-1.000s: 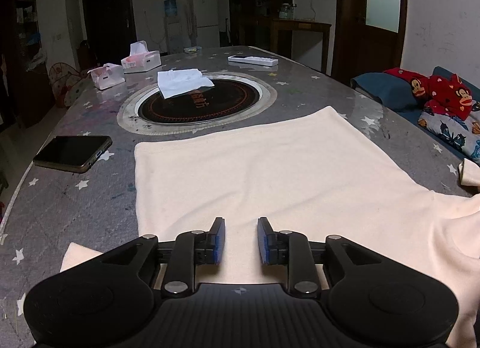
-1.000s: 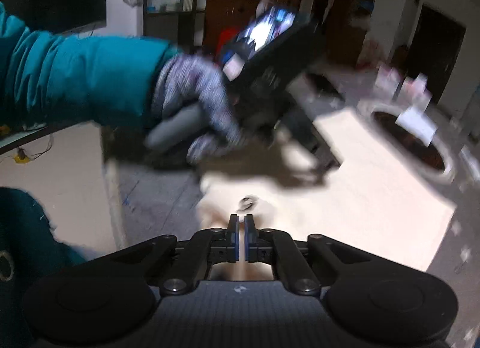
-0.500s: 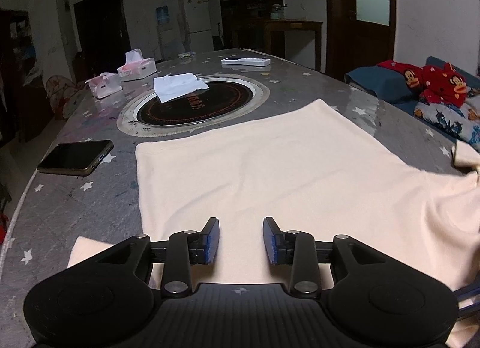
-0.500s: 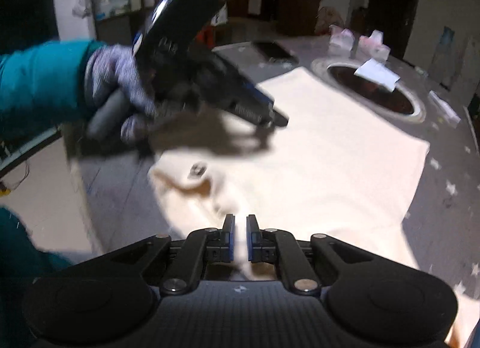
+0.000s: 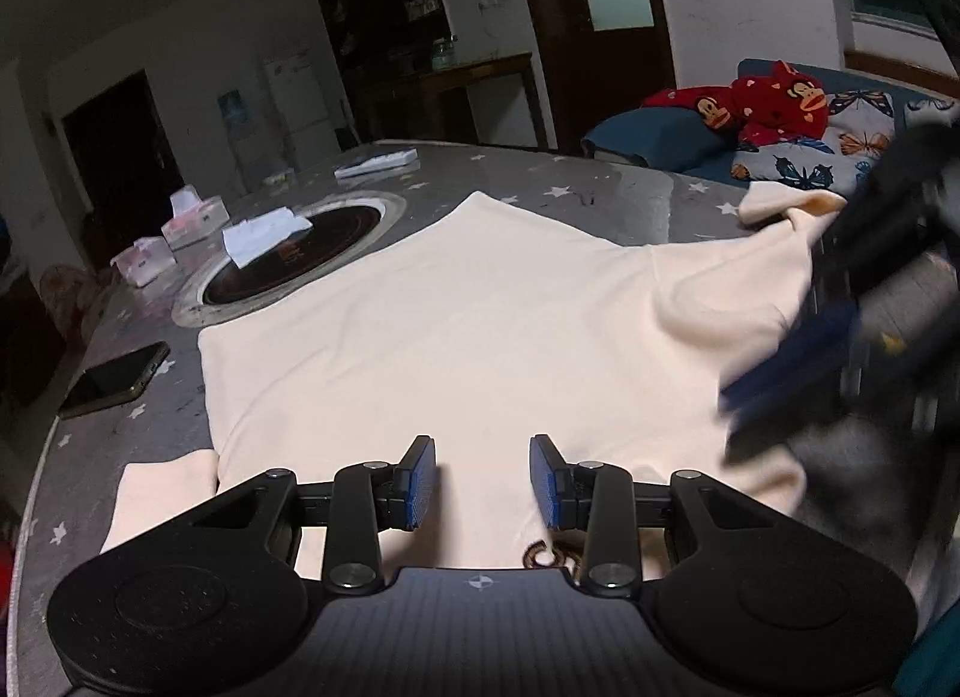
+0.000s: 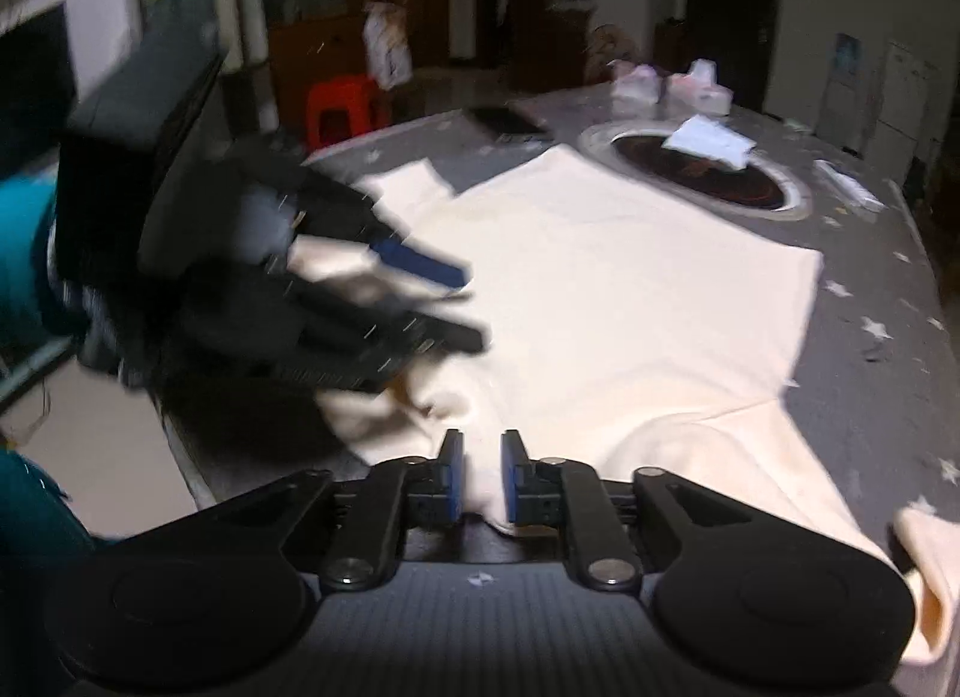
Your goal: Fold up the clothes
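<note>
A cream T-shirt lies spread flat on the grey star-patterned table; it also shows in the right wrist view. My left gripper is open and empty, hovering over the shirt's near edge by the collar. It appears blurred in the right wrist view. My right gripper has its jaws a little apart over the shirt's shoulder fabric, which rises between the pads. It shows blurred at the right of the left wrist view.
A round inset cooktop with a white cloth sits at the table's middle. A phone lies left of the shirt. Tissue boxes and a remote stand farther back. A sofa with cushions is at the right.
My left gripper has opened wider and swung toward the shirt's collar end. My right gripper has opened slightly and moved nearer over the shoulder fabric.
</note>
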A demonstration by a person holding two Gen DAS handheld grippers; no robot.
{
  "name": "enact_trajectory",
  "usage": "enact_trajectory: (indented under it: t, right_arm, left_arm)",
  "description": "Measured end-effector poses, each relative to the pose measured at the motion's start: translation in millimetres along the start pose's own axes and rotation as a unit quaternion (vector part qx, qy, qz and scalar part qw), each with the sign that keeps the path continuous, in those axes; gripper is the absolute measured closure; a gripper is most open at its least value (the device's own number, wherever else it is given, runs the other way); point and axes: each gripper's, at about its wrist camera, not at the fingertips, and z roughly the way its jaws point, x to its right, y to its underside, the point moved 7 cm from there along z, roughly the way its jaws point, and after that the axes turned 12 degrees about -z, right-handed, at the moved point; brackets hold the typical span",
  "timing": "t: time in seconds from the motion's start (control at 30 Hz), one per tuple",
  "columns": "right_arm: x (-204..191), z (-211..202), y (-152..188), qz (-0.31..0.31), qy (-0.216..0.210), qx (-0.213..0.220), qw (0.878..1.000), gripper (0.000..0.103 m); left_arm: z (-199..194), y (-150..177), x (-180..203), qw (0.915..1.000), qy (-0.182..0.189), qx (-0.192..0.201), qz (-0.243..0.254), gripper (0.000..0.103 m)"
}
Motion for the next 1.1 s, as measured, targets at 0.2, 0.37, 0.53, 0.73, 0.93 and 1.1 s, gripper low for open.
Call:
enact_trajectory:
  t: [0.2, 0.37, 0.53, 0.73, 0.93, 1.1]
  right_arm:
    - [64.5, -24.9, 20.4, 0.078, 0.107, 0.012, 0.991, 0.081]
    - [115.2, -23.9, 60.3, 0.154, 0.165, -0.015, 0.974, 0.080]
    - [141.2, -39.6, 90.0, 0.193, 0.225, -0.017, 0.955, 0.071]
    - [158.4, -67.4, 124.4, 0.229, 0.299, -0.037, 0.926, 0.067]
    - [168.6, -80.8, 128.8, 0.242, 0.338, -0.026, 0.909, 0.065]
    - [163.1, -59.5, 108.4, 0.229, 0.287, 0.003, 0.930, 0.056]
  left_arm:
    - [-3.8, 5.3, 2.7, 1.0000, -0.005, 0.003, -0.007, 0.065]
    - [-4.0, 5.4, -0.1, 0.9998, -0.009, 0.002, -0.019, 0.061]
    - [-5.7, 7.2, -2.5, 0.9995, -0.013, 0.001, -0.028, 0.057]
    - [-4.6, 7.5, -6.6, 0.9989, -0.012, 0.000, -0.046, 0.052]
    - [-4.9, 8.4, -8.3, 0.9982, -0.017, 0.000, -0.057, 0.048]
    - [-5.8, 9.2, -8.6, 0.9977, -0.021, -0.001, -0.065, 0.047]
